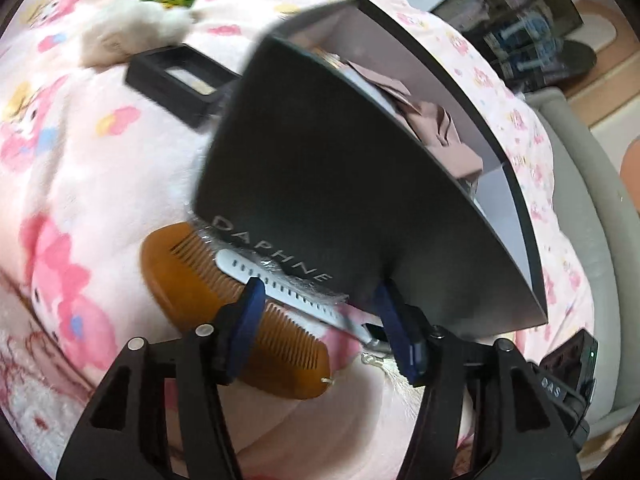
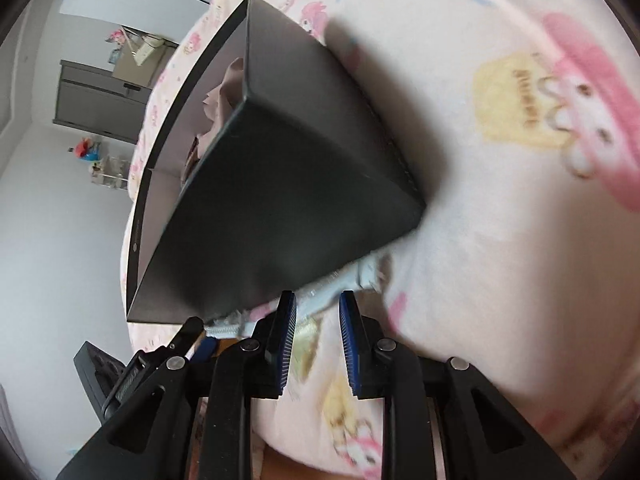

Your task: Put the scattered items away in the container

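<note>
Hovering my left gripper [image 1: 320,312], jaws released, over white watch strap [image 1: 280,284] beside black box [image 1: 320,184]; next needing clean pinch, lift into box.

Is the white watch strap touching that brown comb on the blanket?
Touching. The left wrist view shows the white watch strap lying straight across the brown comb, covering part of its teeth with no gap visible between them.

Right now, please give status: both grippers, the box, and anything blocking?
Left gripper open over strap and comb. Right gripper open, empty. Box holds pink cloth. Nothing blocking.
</note>
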A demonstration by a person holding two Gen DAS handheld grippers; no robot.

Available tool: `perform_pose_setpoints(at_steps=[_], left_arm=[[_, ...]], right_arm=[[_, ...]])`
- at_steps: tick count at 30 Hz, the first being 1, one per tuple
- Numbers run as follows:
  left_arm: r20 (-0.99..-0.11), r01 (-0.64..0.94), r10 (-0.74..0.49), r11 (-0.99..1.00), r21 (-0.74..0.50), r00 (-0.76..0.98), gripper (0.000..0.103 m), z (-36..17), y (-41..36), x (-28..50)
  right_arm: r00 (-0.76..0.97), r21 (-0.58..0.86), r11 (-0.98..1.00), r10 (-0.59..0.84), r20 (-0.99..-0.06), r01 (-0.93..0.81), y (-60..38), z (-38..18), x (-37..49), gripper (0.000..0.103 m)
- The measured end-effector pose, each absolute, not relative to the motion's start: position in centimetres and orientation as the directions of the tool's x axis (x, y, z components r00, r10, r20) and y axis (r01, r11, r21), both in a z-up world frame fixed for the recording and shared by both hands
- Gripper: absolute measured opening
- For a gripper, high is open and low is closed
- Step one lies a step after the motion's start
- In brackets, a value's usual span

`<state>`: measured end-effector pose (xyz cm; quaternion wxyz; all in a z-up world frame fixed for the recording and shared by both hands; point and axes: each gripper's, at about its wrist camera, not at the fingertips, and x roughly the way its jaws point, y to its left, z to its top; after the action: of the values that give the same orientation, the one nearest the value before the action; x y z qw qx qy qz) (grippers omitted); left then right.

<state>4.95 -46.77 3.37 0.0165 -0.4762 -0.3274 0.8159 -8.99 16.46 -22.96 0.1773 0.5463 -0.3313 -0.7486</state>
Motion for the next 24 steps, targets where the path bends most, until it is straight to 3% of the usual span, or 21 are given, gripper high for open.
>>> perform_pose_setpoints(at_steps=[2, 4, 6, 8, 10, 14, 19, 22, 24], left_arm=[[-0.757, 0.283, 0.357, -0.773, -0.568, -0.547, 0.060, 3.4, -47.1, 5.3], [-0.749, 0.285, 0.372, -0.759, -0.585, -0.548, 0.060, 3.3, -47.5, 5.3], [-0.749, 0.281, 0.364, -0.765, -0.579, -0.554, 0.059, 3.4, -47.6, 5.5], [-0.760, 0.284, 0.343, -0.780, -0.558, -0.553, 0.045, 3.4, -47.5, 5.5], [-0.775, 0.299, 0.336, -0.782, -0.546, -0.535, 0.012, 3.2, -48.0, 5.7], [-0.780, 0.333, 0.386, -0.744, -0.579, -0.493, 0.011, 2.4, -48.7, 6.0], [-0.774, 0.346, 0.412, -0.722, -0.599, -0.481, 0.032, 2.4, -48.8, 5.8], [-0.757, 0.354, 0.473, -0.683, -0.639, -0.451, 0.033, 1.9, -48.3, 5.5], [-0.774, 0.349, 0.442, -0.711, -0.611, -0.454, 0.033, 1.6, -47.9, 5.5]], right_arm=[[-0.378, 0.699, -0.709, -0.624, -0.684, -0.092, 16.3, -23.4, -9.1, 0.018], [-0.394, 0.668, -0.740, -0.591, -0.704, -0.082, 15.9, -23.6, -8.9, 0.007], [-0.407, 0.622, -0.781, -0.551, -0.729, -0.056, 15.4, -23.4, -8.6, 0.003], [-0.418, 0.612, -0.790, -0.542, -0.729, -0.042, 15.2, -23.1, -8.3, 0.003], [-0.431, 0.619, -0.785, -0.549, -0.716, -0.028, 15.1, -22.8, -7.8, 0.003], [-0.435, 0.630, -0.776, -0.564, -0.701, -0.009, 15.1, -22.1, -6.8, 0.003], [-0.390, 0.626, -0.778, -0.562, -0.730, -0.050, 15.1, -22.7, -6.4, 0.004], [-0.404, 0.611, -0.782, -0.524, -0.750, -0.120, 15.3, -23.3, -6.7, 0.004], [-0.401, 0.625, -0.770, -0.536, -0.743, -0.129, 15.4, -23.6, -6.7, 0.004]])
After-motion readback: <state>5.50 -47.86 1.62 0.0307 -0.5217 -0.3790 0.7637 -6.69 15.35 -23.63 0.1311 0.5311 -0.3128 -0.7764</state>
